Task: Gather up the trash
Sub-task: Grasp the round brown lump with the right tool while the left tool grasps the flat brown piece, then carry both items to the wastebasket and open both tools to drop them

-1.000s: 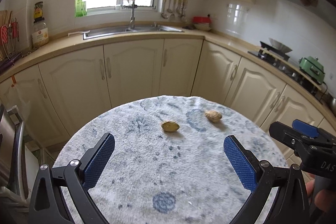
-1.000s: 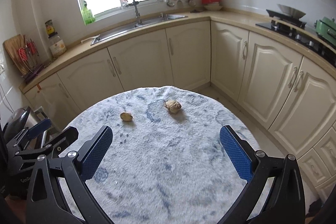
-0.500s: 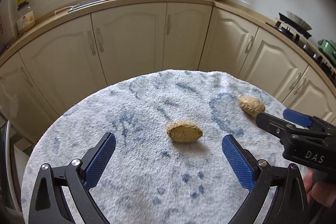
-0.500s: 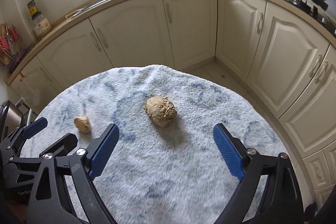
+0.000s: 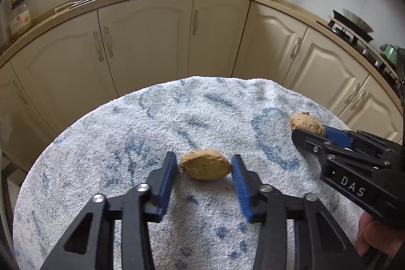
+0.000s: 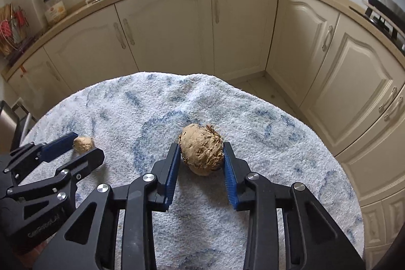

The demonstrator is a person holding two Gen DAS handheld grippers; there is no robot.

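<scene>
You are closing both grippers on brown paper wads lying on the towel-covered table [image 5: 106, 133]: left gripper [image 5: 205, 168] clamping the flatter wad [image 5: 205, 167], right gripper [image 6: 201, 156] clamping the rounder wad [image 6: 201, 152]. Both grips sit near the pad tips, so lifting quickly is risking a slip.

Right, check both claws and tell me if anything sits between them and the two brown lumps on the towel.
Nothing does. The left claw has just closed onto the flatter lump, and the right claw onto the rounder lump. Only bare towel lies around them.
</scene>
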